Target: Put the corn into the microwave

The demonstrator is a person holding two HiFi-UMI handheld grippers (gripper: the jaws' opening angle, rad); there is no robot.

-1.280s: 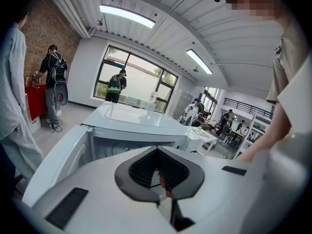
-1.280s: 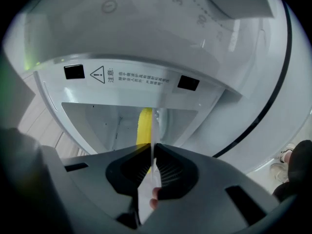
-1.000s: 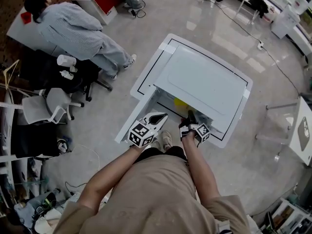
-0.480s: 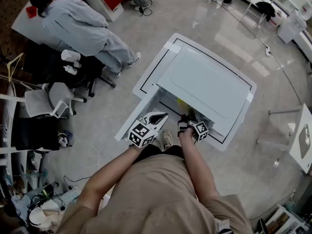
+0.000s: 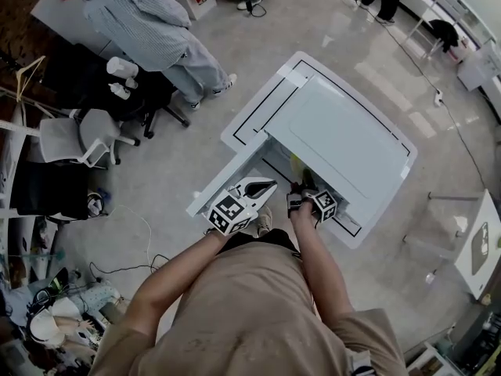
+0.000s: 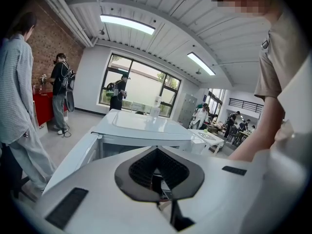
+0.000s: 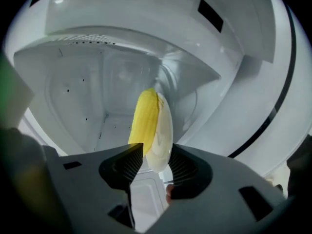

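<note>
The corn (image 7: 148,126), yellow with a pale husk, stands on end inside the white microwave's cavity (image 7: 73,96). Its lower end sits between the pads of my right gripper (image 7: 156,165), whose jaws have just been opening and stand apart around it. In the head view the right gripper (image 5: 301,188) reaches into the microwave (image 5: 344,135), and a sliver of corn (image 5: 296,163) shows ahead of it. My left gripper (image 5: 262,186) hovers by the opened door (image 5: 227,175), empty. In its own view the left gripper (image 6: 157,179) has its pads together and faces the microwave (image 6: 141,130).
The microwave rests on the grey floor. A seated person (image 5: 149,22) and office chairs (image 5: 78,139) are to the upper left. Cables and clutter (image 5: 70,312) lie at the lower left. A white table (image 5: 481,245) stands at the right.
My right gripper has pushed a little deeper into the microwave opening, so less of the corn shows in the head view. The left gripper has stayed beside the door.
</note>
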